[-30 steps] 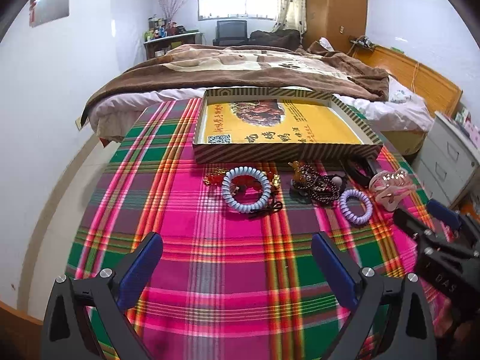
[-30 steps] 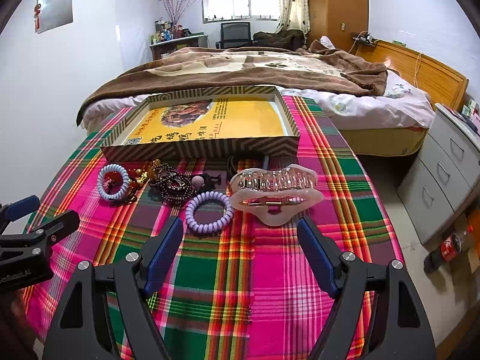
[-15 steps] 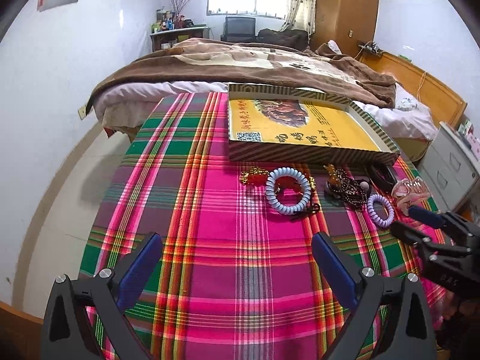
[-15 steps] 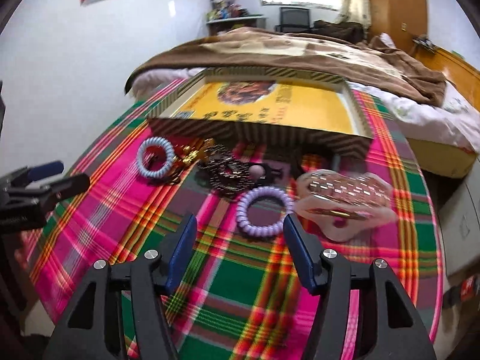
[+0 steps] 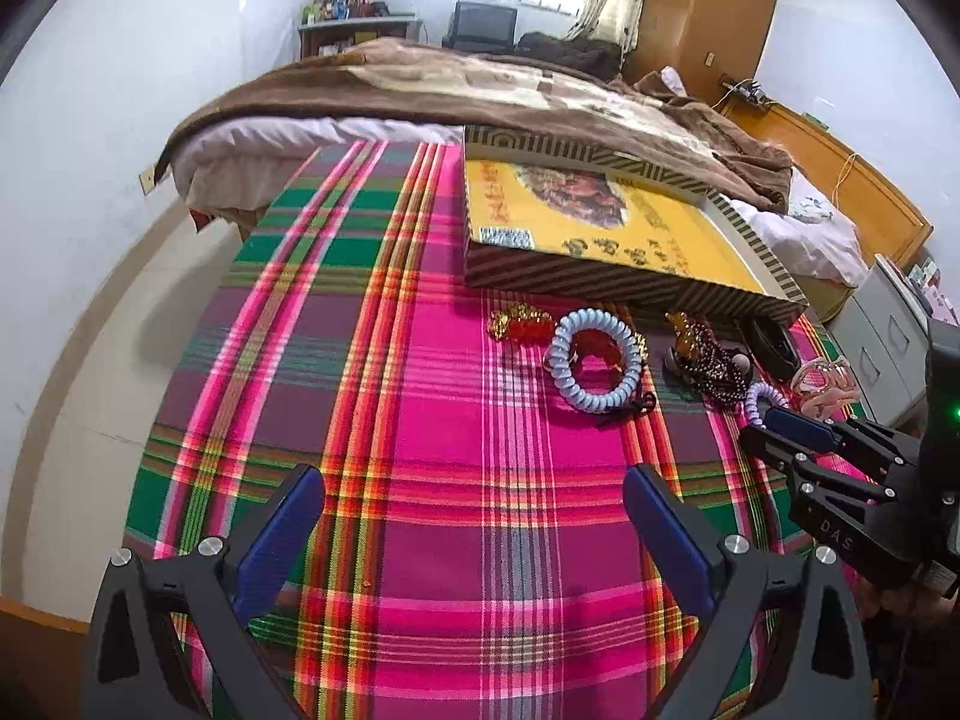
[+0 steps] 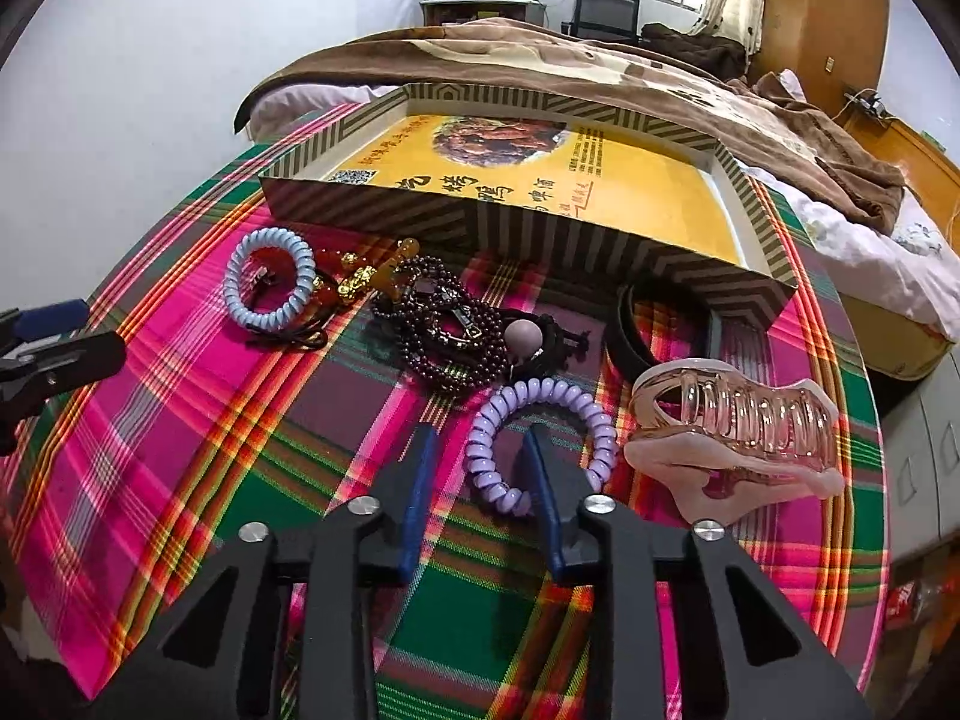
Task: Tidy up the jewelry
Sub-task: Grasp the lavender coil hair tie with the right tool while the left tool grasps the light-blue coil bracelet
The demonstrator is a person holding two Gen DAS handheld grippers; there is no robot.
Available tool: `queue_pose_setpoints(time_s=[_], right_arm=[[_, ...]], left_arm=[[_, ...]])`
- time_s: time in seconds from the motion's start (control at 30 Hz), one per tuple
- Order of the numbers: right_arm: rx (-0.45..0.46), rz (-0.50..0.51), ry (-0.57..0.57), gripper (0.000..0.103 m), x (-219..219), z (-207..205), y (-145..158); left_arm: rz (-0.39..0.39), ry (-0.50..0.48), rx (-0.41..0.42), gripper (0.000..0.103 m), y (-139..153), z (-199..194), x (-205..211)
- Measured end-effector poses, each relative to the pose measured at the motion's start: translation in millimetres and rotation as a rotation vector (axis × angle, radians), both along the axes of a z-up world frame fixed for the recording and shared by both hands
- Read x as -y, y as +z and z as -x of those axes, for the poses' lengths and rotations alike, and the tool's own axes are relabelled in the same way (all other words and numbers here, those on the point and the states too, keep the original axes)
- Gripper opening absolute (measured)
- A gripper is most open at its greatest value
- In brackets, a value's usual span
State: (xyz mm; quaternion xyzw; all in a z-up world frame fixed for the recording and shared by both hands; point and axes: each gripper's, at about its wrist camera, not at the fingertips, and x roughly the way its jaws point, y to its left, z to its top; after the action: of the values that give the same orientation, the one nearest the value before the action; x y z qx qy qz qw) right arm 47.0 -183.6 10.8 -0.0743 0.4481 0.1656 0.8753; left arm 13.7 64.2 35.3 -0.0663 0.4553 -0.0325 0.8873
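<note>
We list the striped box [image 6: 606, 252] as landmark, its yellow printed floor bare. In front of it lie a blue coil hair tie [image 6: 271, 279], dark bead strands [image 6: 444, 330] and a pink claw clip [image 6: 741, 426]. The right hand-held gripper [image 6: 480, 468], part closed, straddles the lilac coil hair tie [image 6: 543, 438]'s near rim. The left hand-held gripper [image 5: 474, 531] hangs spread over bare plaid tabletop [image 5: 420, 420] left of the box.

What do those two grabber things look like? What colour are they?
Both are black, angular plastic frames with triangular cut-outs and round silver bolts. The left gripper has two long fingers lined with blue pads. The right gripper is built the same, with blue-padded fingers. Seen from the left camera, its black body carries small white letters, "D.A.S", and a green light glows behind it.
</note>
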Motion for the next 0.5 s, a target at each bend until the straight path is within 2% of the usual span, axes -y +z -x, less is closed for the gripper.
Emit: queue_pose_setpoints(time_s=[0.03,0.07,0.2,0.5], right_arm=[[0.005,0.001,0.000,0.014,0,0,0],[0.006,-0.001,-0.001,0.011,0,1,0],[0.007,-0.018,-0.006,0.010,1,1,1],[0.097,-0.088,-0.029,0.010,11,18,23]], left_arm=[[0.011,0.001,-0.009,0.100,-2,-2,-1],[0.017,0.004,-0.015,0.100,-2,-3,-1],[0.016,0.010,-0.018,0.100,-4,-10,-3],[0.065,-0.027,-0.012,0.097,-6,-37,8]])
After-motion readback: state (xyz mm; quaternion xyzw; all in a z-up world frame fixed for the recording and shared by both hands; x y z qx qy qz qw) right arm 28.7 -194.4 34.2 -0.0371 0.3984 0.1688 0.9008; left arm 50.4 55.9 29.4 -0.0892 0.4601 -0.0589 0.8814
